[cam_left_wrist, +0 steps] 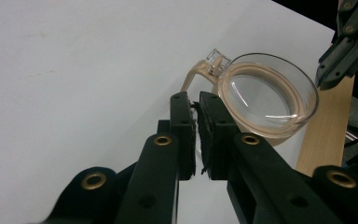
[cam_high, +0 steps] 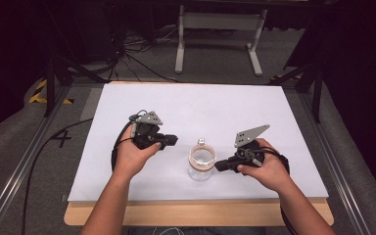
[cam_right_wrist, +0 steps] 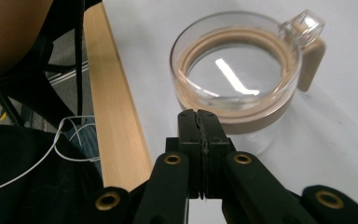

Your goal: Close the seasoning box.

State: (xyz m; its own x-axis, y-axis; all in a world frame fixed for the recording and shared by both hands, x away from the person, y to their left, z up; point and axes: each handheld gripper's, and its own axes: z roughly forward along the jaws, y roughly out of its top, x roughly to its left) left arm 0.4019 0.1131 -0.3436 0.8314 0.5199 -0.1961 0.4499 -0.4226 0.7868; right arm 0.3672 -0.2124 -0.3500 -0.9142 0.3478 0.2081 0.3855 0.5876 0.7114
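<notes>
One white table top lies under me, the largest thing here, with one strip of pale wood edging along my side of it. On the white surface stands one clear glass jar, upright, between my two grippers and nearer the wooden edge than the far side. It wears one tan band around its rim and one tan clasp with a small clear catch on the far side.

I hold two grippers. My left gripper sits near the jar's left, not touching it; its jaws stand a narrow crack apart with nothing between them. My right gripper rests just beside the jar's right wall; its jaws are pressed together on nothing, the tips close under the tan band. Whether they touch the glass I cannot tell.
</notes>
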